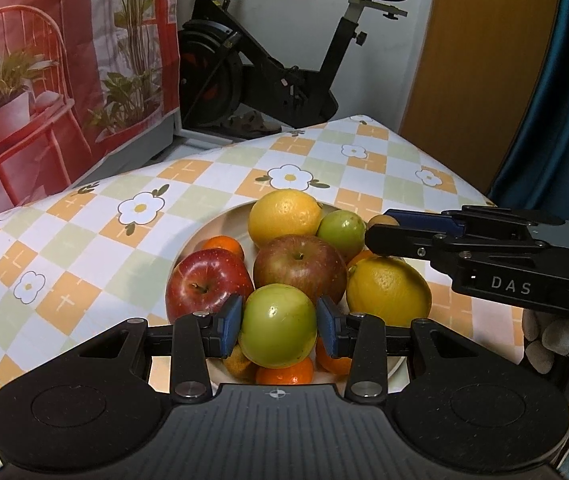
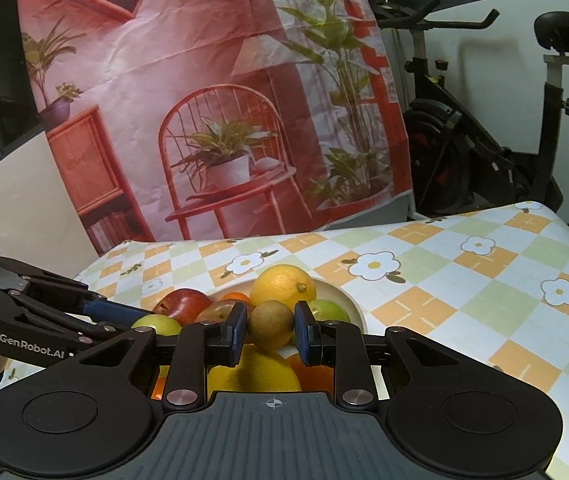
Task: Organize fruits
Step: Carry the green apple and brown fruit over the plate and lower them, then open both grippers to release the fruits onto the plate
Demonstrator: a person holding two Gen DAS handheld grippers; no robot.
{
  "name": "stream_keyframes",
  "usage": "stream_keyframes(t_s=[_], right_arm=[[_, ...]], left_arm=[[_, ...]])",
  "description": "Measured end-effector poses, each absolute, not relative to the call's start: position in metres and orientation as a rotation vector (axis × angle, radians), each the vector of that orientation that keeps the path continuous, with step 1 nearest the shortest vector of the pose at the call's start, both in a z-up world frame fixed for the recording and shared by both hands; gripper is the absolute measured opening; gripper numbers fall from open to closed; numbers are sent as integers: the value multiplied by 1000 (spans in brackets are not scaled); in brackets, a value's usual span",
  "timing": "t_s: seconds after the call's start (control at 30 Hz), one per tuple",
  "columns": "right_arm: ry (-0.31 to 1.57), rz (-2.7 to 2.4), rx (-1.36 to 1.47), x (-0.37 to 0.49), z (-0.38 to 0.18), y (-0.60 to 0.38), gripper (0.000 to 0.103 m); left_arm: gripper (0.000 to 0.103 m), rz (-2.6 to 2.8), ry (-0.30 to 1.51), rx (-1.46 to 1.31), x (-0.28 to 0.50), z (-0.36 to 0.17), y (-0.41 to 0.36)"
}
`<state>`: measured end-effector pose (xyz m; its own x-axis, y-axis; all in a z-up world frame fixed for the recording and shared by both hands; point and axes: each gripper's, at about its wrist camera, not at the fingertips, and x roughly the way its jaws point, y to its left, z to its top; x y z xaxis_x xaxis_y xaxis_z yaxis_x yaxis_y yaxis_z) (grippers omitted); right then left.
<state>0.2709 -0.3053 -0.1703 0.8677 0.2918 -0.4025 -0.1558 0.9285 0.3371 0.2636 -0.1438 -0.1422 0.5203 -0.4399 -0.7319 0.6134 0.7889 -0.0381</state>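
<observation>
Indoor light, moderate, warm-greenish cast. Fisheye bends the table (image 1: pixel 84 216) edges and door frame hard at the borders; corners vignette black. Small specular glints on the green apple (image 1: pixel 278 330) and red apple (image 1: pixel 208 280). Soft shadow of the exercise bike (image 1: pixel 268 60) on the wall. Near tongs housing slightly soft; centre sharp, some compression noise.

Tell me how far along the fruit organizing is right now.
Nothing looks sorted yet: no fruit lies on the tablecloth outside the plate. In hand: the left gripper is shut on a green apple, and the right gripper on a brown kiwi-like fruit. Left: apples, lemons and oranges piled on the plate.
</observation>
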Motion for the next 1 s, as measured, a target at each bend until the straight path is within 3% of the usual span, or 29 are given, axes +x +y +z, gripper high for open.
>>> stream_keyframes(t_s=[0.43, 0.67, 0.83, 1.0], right_arm=[[489, 236, 261, 289, -172, -297, 24], [503, 225, 255, 292, -173, -295, 27], [503, 211, 243, 289, -169, -295, 30], [495, 181, 227, 282, -164, -295, 34]], left_arm=[[44, -638, 801, 228, 267, -141, -143], [55, -631, 779, 209, 267, -138, -141], [56, -623, 759, 195, 266, -133, -139], [68, -591, 730, 180, 263, -127, -133]])
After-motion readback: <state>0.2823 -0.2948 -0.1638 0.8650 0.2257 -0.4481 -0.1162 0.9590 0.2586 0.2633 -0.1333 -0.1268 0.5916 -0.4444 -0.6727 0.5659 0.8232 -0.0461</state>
